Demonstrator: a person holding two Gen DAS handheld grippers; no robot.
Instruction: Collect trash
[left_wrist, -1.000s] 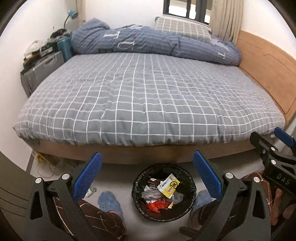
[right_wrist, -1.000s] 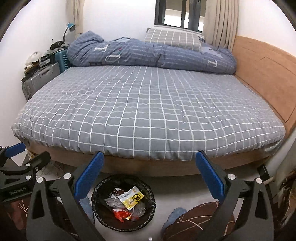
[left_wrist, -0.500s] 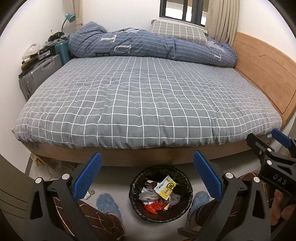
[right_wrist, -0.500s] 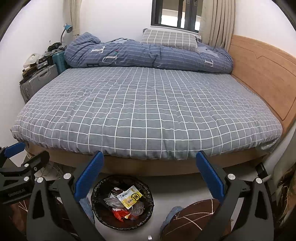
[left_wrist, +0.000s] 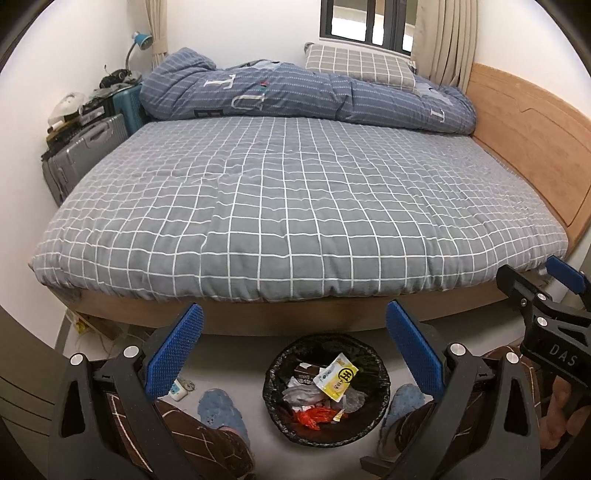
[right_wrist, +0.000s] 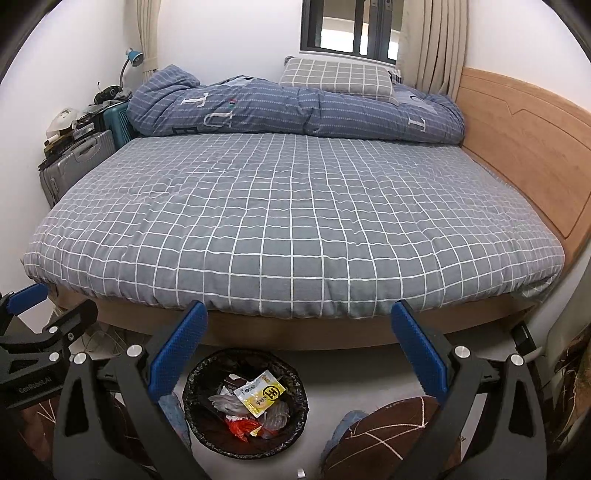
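A round bin with a black liner (left_wrist: 274, 397) stands on the floor at the foot of the bed; it also shows in the right wrist view (right_wrist: 192, 417). It holds a yellow packet (left_wrist: 336, 376) (right_wrist: 260, 393), red wrapper scraps (left_wrist: 314, 417) and crumpled clear plastic. My left gripper (left_wrist: 293, 350) is open and empty, held above the bin. My right gripper (right_wrist: 297, 349) is open and empty, up and to the right of the bin. Each gripper shows at the edge of the other's view. The bed cover (left_wrist: 295, 192) shows no trash.
A rolled blue quilt (left_wrist: 295, 96) and a checked pillow (left_wrist: 358, 68) lie at the far end of the bed. Suitcases (left_wrist: 81, 155) stand at the left wall. The wooden headboard (left_wrist: 532, 147) is on the right. My slippered feet (left_wrist: 221, 410) flank the bin.
Both grippers have tilted up and drawn back a little, so the bed sits lower in view and more of the window shows. Both stay open and empty.
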